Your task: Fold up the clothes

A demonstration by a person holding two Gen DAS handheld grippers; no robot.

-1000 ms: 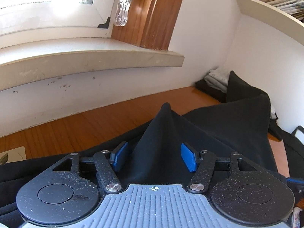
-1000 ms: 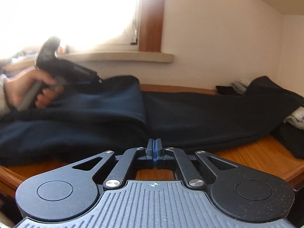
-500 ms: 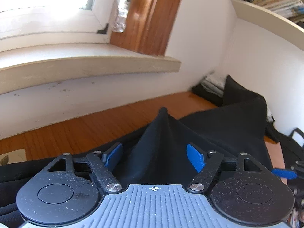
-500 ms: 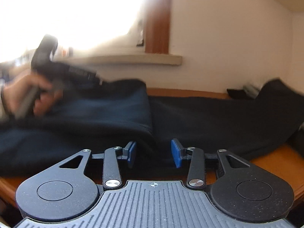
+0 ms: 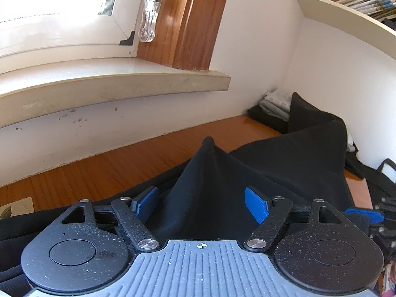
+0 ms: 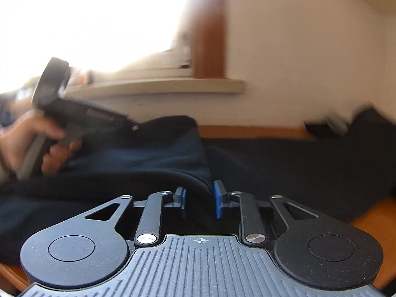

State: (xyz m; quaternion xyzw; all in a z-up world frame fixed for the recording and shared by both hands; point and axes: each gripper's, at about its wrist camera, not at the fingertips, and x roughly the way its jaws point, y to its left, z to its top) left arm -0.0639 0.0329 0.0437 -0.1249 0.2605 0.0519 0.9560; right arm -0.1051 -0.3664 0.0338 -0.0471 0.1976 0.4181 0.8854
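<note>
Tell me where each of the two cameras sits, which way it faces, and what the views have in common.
Left wrist: sits on the left gripper, looking along its open fingers over a peaked fold of the dark garment toward the window sill and a wall corner; the right gripper's blue tip shows at the right edge.
Right wrist: sits on the right gripper, low at the wooden table edge, facing the window across the garment; the person's left hand on the other gripper's handle shows, blurred.
Shared: garment, table, sill, folded pile in the corner.

Black garment [image 5: 292, 163] on orange-brown wooden table [image 5: 118, 168] — blue pads [image 5: 256, 206], white wall [image 5: 247, 49]
</note>
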